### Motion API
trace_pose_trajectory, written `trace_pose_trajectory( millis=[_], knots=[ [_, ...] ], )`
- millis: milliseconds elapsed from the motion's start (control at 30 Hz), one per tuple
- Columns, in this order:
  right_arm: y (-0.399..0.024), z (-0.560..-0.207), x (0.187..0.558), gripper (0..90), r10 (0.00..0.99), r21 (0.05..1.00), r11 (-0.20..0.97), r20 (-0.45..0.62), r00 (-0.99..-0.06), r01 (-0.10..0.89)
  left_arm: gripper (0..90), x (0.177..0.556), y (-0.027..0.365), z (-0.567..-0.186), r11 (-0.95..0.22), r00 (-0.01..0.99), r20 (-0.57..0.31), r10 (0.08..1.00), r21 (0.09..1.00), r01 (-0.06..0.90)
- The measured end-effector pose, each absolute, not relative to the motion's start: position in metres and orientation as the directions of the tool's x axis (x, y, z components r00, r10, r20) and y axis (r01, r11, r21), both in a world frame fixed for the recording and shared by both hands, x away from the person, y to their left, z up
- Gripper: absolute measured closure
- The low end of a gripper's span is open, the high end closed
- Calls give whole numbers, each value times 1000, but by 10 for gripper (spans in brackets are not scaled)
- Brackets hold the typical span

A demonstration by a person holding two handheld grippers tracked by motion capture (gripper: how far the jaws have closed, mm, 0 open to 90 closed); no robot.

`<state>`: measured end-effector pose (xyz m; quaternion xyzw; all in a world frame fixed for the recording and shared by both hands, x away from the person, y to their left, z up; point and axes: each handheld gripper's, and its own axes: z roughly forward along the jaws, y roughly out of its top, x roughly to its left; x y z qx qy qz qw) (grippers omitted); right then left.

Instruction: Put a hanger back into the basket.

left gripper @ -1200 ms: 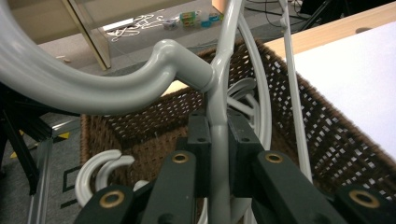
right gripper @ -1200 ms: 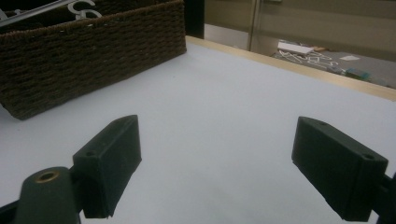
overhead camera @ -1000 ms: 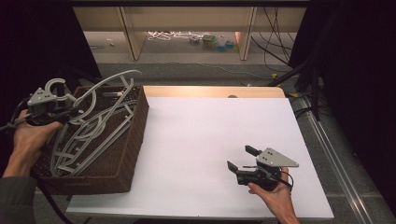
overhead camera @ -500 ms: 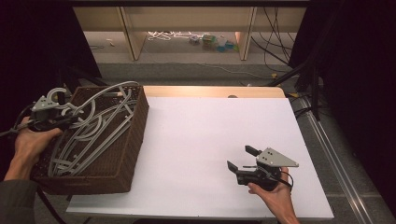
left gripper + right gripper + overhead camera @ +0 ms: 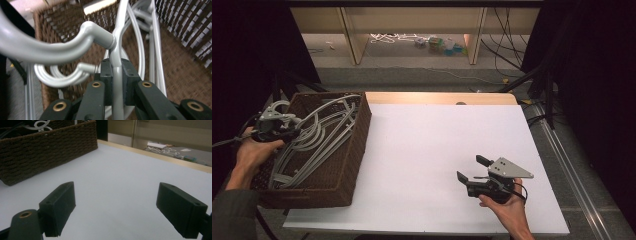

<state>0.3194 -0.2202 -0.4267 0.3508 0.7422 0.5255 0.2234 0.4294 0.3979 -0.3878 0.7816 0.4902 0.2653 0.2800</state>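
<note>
Black pads of the left gripper (image 5: 117,82) are clamped tight on the thin neck of one grey plastic hanger (image 5: 117,50), just below its hook. That hanger sits low over the brown wicker basket (image 5: 354,150) at the table's left edge, among several more grey hangers (image 5: 319,137) heaped inside, too tangled to count. Across the white table (image 5: 432,145), well apart from the basket, the right gripper (image 5: 116,205) rests with its two jaws spread wide and nothing between them.

Hangers (image 5: 312,140) lie in the basket (image 5: 354,150) on the table's (image 5: 422,150) left edge, seemingly several stacked.
</note>
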Motion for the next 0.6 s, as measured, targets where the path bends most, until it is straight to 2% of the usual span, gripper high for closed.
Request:
trace_pose_trajectory(
  millis=[67, 100, 233, 600],
  knots=[
    [-220, -426, 319, 166, 756, 935, 203, 39, -654, 290, 815, 429, 397, -394, -388, 371, 180, 911, 681, 621],
    [-220, -427, 319, 166, 758, 937, 199, 38, -651, 286, 813, 429, 396, -396, -369, 352, 173, 920, 684, 629],
    [-218, -427, 319, 166, 758, 939, 199, 34, -651, 281, 817, 431, 395, -398, -380, 386, 152, 910, 677, 630],
    [-218, -428, 320, 166, 752, 938, 191, 50, -657, 290, 803, 437, 390, -415, -418, 360, 227, 905, 635, 650]
  ],
)
